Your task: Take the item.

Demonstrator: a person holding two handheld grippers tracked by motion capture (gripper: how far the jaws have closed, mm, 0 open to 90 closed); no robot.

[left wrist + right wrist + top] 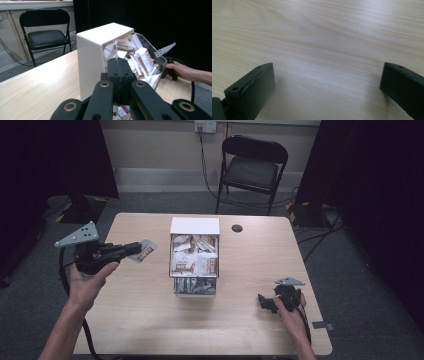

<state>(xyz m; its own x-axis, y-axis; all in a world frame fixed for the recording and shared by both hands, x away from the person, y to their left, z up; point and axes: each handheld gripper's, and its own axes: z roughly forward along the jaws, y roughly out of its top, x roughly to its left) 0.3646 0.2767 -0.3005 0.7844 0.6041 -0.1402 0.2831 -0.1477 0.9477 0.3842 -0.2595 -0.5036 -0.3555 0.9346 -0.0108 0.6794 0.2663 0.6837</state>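
The left gripper (134, 249), left of centre in the high view, pinches a sachet (145, 252) by its edge just left of the white dispenser box (194, 256). Keep that thin grip firm and draw it clear (the right gripper (267, 303), jaws spread and empty, rests lower right on the table (150, 320)).

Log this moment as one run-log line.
left gripper: shut on packet, left of box | right gripper: open, nothing between jaws, low over table | box: upright mid-table, full of packets

Probably a lab: black curtains (55, 155), folding chair (252, 167), bare table (150, 315).
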